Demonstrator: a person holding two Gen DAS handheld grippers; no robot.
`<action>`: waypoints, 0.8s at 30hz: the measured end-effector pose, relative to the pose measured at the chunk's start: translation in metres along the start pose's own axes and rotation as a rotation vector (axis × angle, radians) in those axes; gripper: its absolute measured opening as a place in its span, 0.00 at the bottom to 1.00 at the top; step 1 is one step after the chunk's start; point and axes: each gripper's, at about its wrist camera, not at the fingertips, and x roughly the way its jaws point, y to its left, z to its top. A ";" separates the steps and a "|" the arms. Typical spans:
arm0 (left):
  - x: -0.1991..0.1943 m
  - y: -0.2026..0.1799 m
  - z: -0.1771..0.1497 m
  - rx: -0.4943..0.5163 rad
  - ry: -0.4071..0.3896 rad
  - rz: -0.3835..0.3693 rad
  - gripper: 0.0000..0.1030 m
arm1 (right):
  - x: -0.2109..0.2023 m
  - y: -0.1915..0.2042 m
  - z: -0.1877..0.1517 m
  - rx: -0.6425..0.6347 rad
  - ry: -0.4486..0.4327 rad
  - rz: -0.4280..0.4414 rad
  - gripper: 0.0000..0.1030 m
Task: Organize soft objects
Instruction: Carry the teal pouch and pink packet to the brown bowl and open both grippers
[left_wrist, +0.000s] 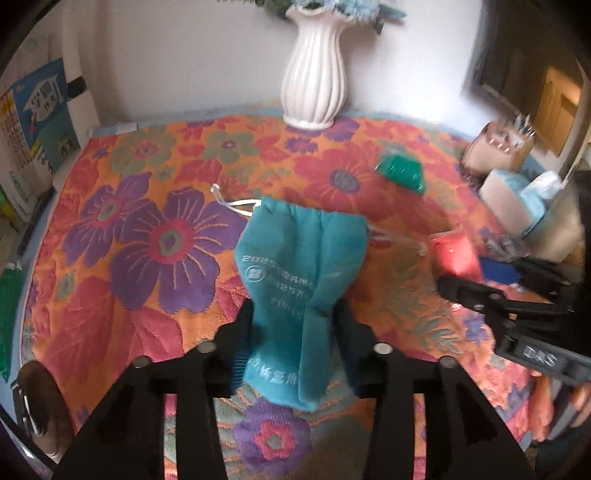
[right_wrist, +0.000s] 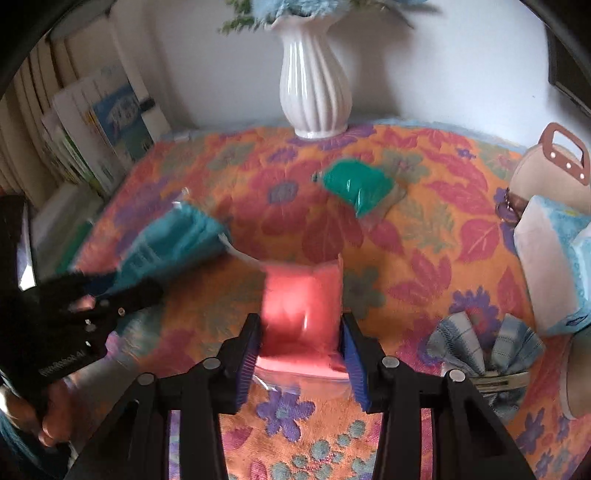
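Note:
My left gripper (left_wrist: 295, 310) is shut on a teal drawstring pouch (left_wrist: 299, 258) with white print, held over the flowered cloth; the pouch also shows in the right wrist view (right_wrist: 173, 240). My right gripper (right_wrist: 300, 325) is shut on a pink plastic packet (right_wrist: 301, 306), seen at the right of the left wrist view (left_wrist: 456, 254). A green packet (right_wrist: 354, 184) lies on the cloth farther back, apart from both grippers; it also shows in the left wrist view (left_wrist: 400, 173).
A white ribbed vase (left_wrist: 314, 81) stands at the back against the wall. Books (left_wrist: 40, 122) lean at the left. A tissue pack (right_wrist: 550, 266), a tan bag (right_wrist: 554, 173) and a striped cloth (right_wrist: 487, 347) sit at the right on the flowered tablecloth (left_wrist: 147, 221).

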 end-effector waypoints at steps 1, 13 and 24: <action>0.001 -0.002 0.000 0.012 0.000 0.010 0.64 | 0.000 0.003 0.000 -0.014 -0.003 -0.005 0.41; -0.003 -0.020 -0.002 0.097 -0.090 0.044 0.14 | -0.014 0.001 -0.004 -0.035 -0.085 -0.047 0.40; -0.059 -0.049 -0.003 0.074 -0.194 -0.156 0.13 | -0.076 -0.024 -0.023 0.111 -0.202 0.022 0.40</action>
